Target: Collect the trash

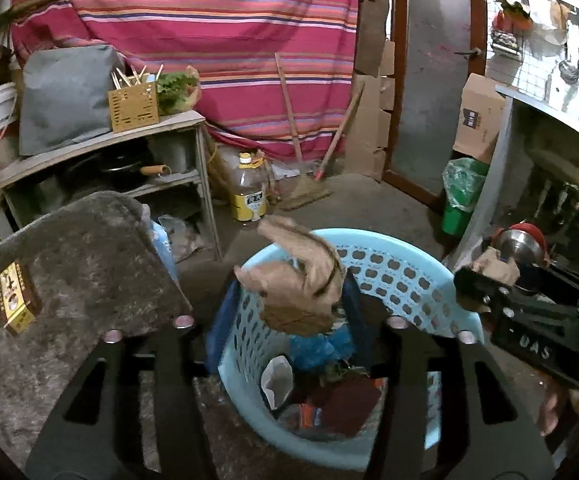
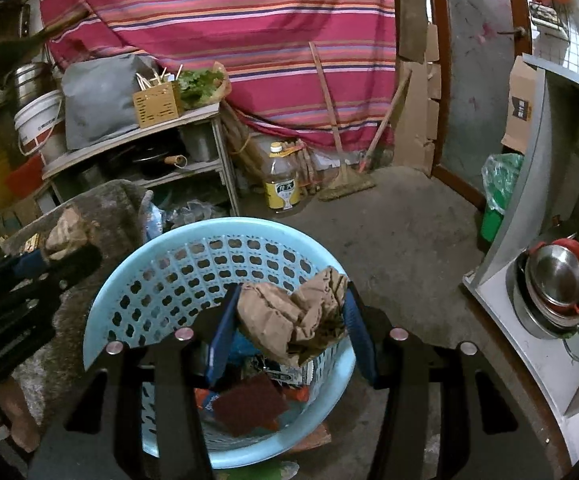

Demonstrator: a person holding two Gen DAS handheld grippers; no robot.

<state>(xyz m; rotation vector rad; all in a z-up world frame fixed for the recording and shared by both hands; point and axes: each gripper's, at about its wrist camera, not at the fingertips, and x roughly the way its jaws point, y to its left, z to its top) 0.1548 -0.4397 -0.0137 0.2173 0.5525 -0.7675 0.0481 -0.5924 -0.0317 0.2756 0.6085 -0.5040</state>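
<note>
**A:** Where is the trash?

**B:** One brown paper wad (image 1: pixel 301 280) sits between the fingers of the left claw (image 1: pixel 291 280), right at their tips. A second paper wad (image 2: pixel 293 316) is clenched in the right claw (image 2: pixel 291 286), its pads pressing it from both sides.

**A:** Is the left claw clenched too?

**B:** I cannot tell. The wad touches both fingers, but whether they press on it does not show.

**A:** What lies under them?

**B:** The blue basket (image 1: pixel 409 264) stands below both claws, its rim just beyond the fingertips. Down inside it are a dark red square pad (image 2: pixel 249 404) and some blue plastic (image 1: pixel 321 348).

**A:** And farther out?

**B:** To the left of the left claw, a grey mat (image 1: pixel 81 264) covers a table, with a yellow box (image 1: pixel 15 304) on it. Ahead of both claws, on the floor, stands an oil bottle (image 1: pixel 248 188), with a broom (image 1: pixel 305 192) leaning to its right.
</note>
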